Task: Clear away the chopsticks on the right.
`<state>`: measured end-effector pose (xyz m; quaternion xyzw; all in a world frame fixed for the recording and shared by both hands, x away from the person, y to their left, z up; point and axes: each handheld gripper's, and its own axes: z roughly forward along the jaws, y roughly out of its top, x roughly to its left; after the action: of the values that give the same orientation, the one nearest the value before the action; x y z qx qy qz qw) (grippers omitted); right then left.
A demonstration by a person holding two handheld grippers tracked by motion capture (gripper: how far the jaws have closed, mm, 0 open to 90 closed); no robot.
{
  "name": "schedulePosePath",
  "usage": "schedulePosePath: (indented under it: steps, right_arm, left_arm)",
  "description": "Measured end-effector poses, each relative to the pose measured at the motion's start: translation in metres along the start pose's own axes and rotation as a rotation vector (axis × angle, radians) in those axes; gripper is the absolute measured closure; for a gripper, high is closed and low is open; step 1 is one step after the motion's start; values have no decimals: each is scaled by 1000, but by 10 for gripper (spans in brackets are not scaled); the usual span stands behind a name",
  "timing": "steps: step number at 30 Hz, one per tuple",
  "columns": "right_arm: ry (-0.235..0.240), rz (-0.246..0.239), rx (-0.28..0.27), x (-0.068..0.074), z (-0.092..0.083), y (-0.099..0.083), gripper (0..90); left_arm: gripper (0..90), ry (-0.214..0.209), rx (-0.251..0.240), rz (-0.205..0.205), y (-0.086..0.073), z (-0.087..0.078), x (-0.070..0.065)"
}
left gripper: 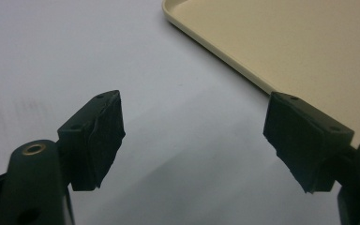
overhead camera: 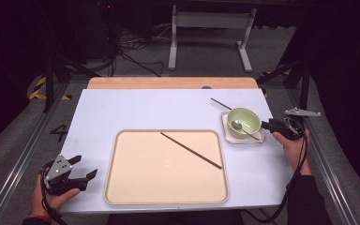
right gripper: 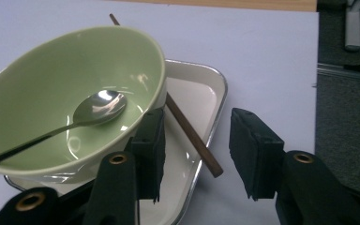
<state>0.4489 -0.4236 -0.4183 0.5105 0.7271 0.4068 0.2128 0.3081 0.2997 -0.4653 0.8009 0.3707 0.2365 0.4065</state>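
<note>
A pale green bowl [overhead camera: 244, 119] with a metal spoon [overhead camera: 238, 125] in it stands on a white square dish [overhead camera: 225, 118] at the table's right. One brown chopstick [overhead camera: 219, 103] runs from behind the bowl, under it and across the dish; its near end [right gripper: 194, 138] lies over the dish rim, between the open jaws of my right gripper [right gripper: 197, 117]. The left jaw is close beside the bowl [right gripper: 51, 70], and neither pad presses on anything. A second chopstick [overhead camera: 191, 150] lies slantwise on the beige tray [overhead camera: 145, 178]. My left gripper [overhead camera: 85, 166] rests open and empty left of the tray.
The spoon [right gripper: 98, 105] has its handle sticking out over the bowl's near rim. In the left gripper view the tray's corner [left gripper: 178, 14] lies ahead of my left gripper [left gripper: 194, 101]. The table's right edge is close behind my right hand. A wooden strip [overhead camera: 168, 83] borders the far side.
</note>
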Motion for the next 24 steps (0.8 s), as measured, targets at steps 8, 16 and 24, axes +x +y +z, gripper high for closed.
schedulePosePath:
  steps: [8,16,24]
  right_arm:
    - [-1,-13,45,1,11,-5,592]
    - [28,25,45,-8,22,-16,672]
    - [17,-2,44,-8,23,-18,766]
  left_arm:
    - [213,2,7,1,0,0,-1]
    - [211,0,5,-2,0,0,-2]
    - [209,-2,11,2,-1,1,-2]
